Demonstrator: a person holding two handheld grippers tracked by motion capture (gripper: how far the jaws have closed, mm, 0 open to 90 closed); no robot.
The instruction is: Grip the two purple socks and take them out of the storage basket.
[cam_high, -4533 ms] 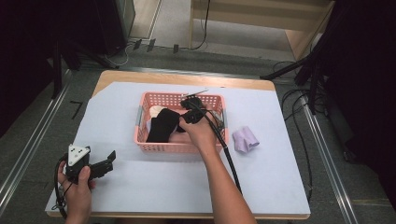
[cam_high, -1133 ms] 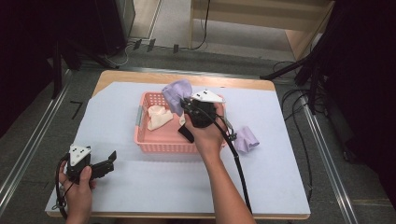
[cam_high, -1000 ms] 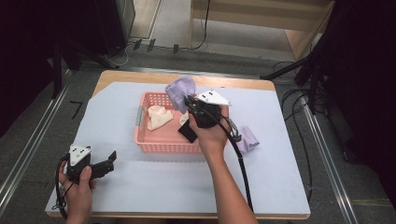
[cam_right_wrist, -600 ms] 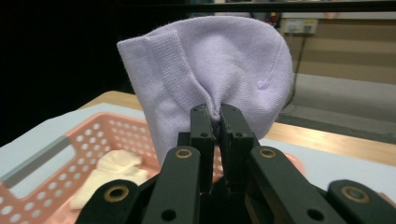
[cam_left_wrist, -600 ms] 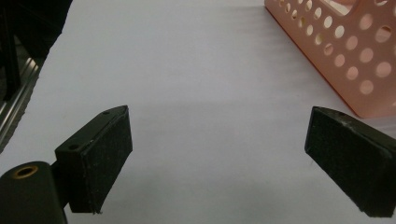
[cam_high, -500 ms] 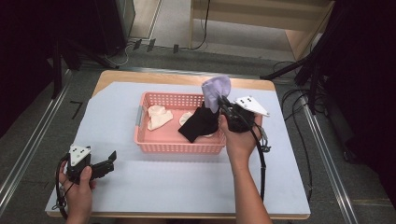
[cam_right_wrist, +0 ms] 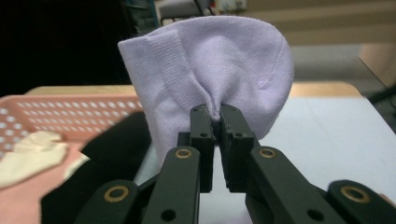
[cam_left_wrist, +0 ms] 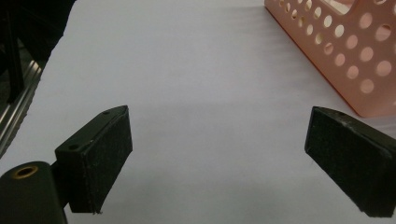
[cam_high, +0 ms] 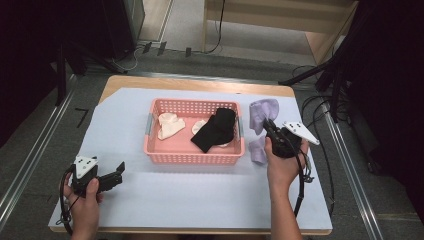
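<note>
Table [cam_high: 200, 210]: white-covered. Pink basket [cam_high: 192, 155]: holds black sock [cam_high: 215, 131], cream socks [cam_high: 170, 125]. My right gripper [cam_high: 267, 125]: jaws clamped on lilac sock [cam_right_wrist: 210, 65], raised just right of basket. My left gripper [cam_high: 117, 172]: jaws apart, near-left.

Even overhead light falls on the white counter [cam_high: 200, 200], bright against the dark, underexposed floor around it. The pink basket [cam_high: 195, 150] casts only a faint, soft shadow on its near side. In the right gripper view the lilac sock [cam_right_wrist: 210, 70] is sharp while the room behind it is blurred; the basket beside it looks soft
</note>
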